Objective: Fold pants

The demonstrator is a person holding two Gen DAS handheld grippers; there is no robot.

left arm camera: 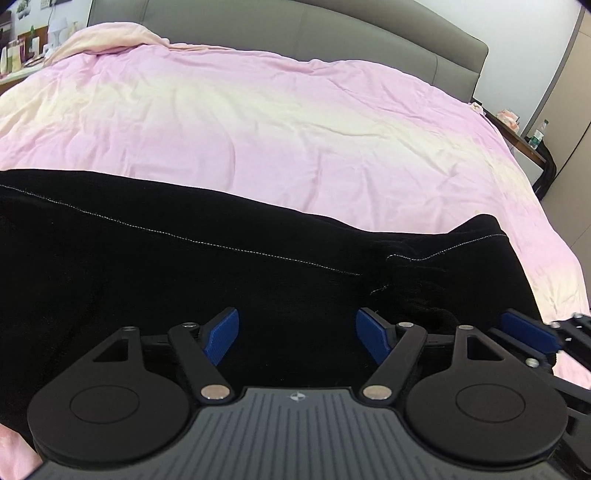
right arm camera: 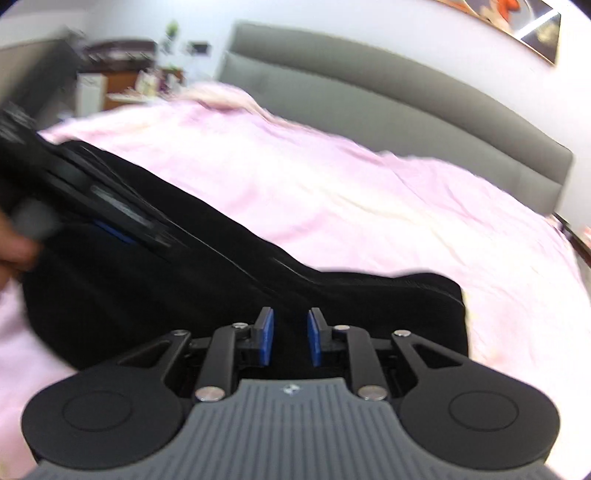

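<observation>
The black fabric pants [left arm camera: 184,266] lie flat on the wrinkled pink bedsheet [left arm camera: 258,122], their long axis running nine to three o'clock in the left wrist view. The left gripper [left arm camera: 297,334] hovers over them, blue-padded fingers spread wide. The right gripper [right arm camera: 290,338] holds its fingers narrowly parted, pinching nothing. A grey padded headboard [left arm camera: 332,33] stands at twelve o'clock.
</observation>
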